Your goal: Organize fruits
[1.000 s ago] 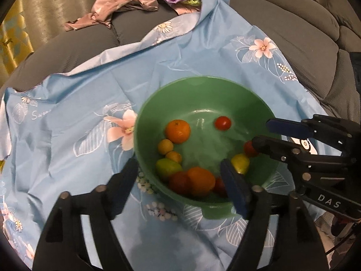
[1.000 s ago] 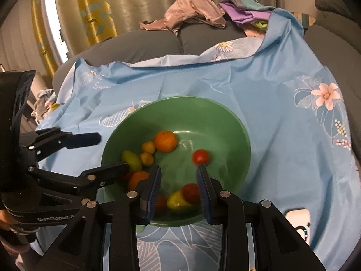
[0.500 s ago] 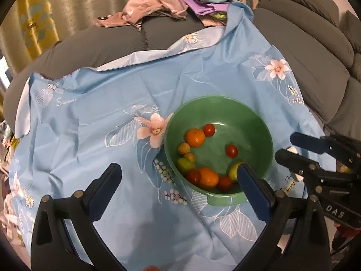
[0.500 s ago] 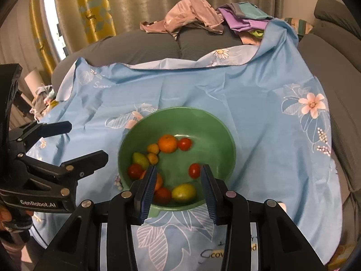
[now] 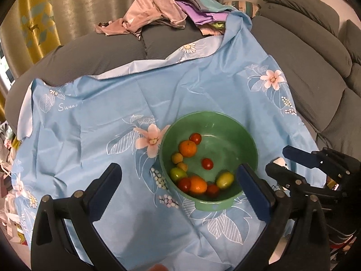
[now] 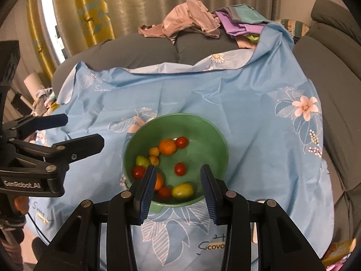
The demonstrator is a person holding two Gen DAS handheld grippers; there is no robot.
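Observation:
A green bowl (image 5: 234, 126) sits on a light blue floral cloth (image 5: 94, 126); it also shows in the right wrist view (image 6: 203, 124). It holds several small fruits: an orange (image 5: 187, 148), red tomatoes (image 5: 207, 163), small yellow fruits (image 5: 177, 158) and a yellow-green one (image 5: 225, 179). My left gripper (image 5: 178, 183) is open and empty, held above and in front of the bowl. My right gripper (image 6: 178, 185) is open and empty, above the bowl's near rim. Each gripper shows at the edge of the other's view.
The cloth covers a grey sofa (image 5: 315, 52). A pile of pink and purple clothes (image 5: 167, 13) lies on the sofa back. Yellow and beige curtains (image 6: 90, 11) hang behind. Clutter lies on the floor at the left (image 6: 42, 97).
Both grippers have pulled up and back from the bowl, which now looks smaller. The right gripper's jaws have opened wider. The tomatoes in the bowl have rolled to new spots.

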